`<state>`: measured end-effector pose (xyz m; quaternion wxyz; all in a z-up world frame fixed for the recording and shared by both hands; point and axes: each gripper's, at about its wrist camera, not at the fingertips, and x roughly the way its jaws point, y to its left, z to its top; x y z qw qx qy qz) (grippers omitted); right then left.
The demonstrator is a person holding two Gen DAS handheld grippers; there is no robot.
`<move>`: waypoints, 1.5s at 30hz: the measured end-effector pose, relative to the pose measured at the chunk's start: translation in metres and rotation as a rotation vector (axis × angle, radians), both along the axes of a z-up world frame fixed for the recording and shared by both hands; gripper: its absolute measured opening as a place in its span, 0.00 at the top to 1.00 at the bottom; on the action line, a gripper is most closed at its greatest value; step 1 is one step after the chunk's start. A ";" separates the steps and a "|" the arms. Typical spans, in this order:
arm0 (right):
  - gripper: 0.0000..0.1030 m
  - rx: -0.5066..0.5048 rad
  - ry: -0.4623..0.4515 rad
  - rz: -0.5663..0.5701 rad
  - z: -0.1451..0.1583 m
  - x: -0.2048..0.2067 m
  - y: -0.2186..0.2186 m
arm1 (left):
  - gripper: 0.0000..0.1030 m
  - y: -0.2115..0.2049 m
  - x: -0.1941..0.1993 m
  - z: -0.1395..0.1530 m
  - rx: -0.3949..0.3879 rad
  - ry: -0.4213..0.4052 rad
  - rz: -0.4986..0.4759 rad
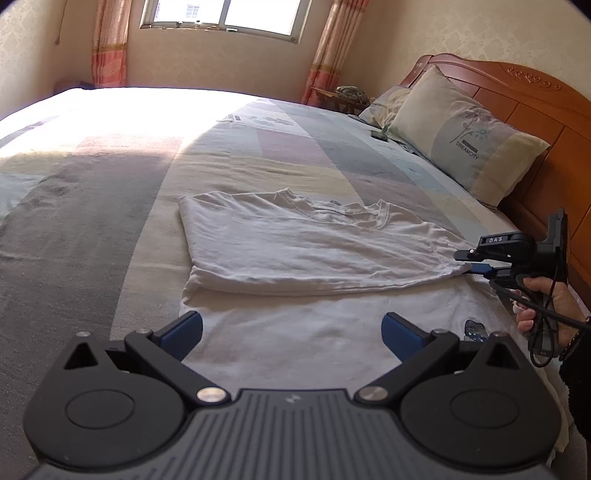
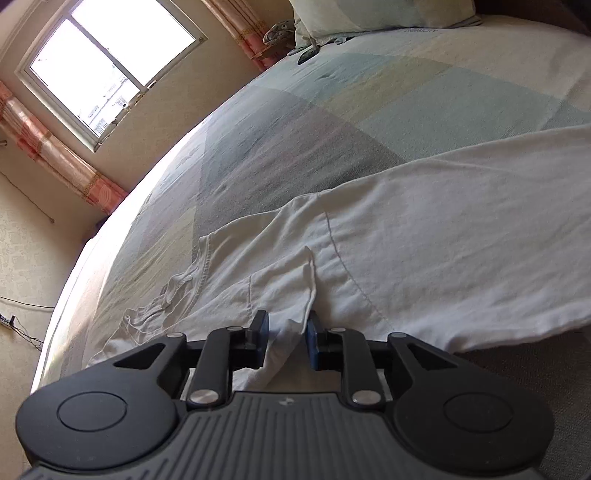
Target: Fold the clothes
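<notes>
White T-shirt (image 1: pixel 295 251) half-folded, long axis crosswise

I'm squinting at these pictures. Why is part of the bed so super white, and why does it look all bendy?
In the left wrist view, sun from the window glares on the far bed, washing out its pattern; the white T-shirt stays clear. In the right wrist view, the window is blown white, and the fisheye lens curves the bed's edge.
</notes>
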<state>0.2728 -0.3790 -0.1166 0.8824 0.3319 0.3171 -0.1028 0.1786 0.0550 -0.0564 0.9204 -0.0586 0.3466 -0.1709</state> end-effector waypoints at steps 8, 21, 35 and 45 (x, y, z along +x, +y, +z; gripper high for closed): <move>0.26 -0.391 -0.041 0.312 0.040 0.019 0.079 | 0.01 0.004 0.008 -0.006 0.030 0.024 0.030; 0.06 -0.492 0.123 0.425 0.030 -0.016 0.091 | 0.01 -0.012 0.046 0.003 0.150 -0.023 -0.161; 0.00 -0.290 0.121 0.341 0.008 -0.126 0.074 | 0.01 0.014 0.116 -0.037 0.068 0.076 -0.095; 0.00 -0.328 0.123 0.351 0.005 -0.130 0.078 | 0.01 0.013 0.185 -0.053 -0.007 0.123 -0.159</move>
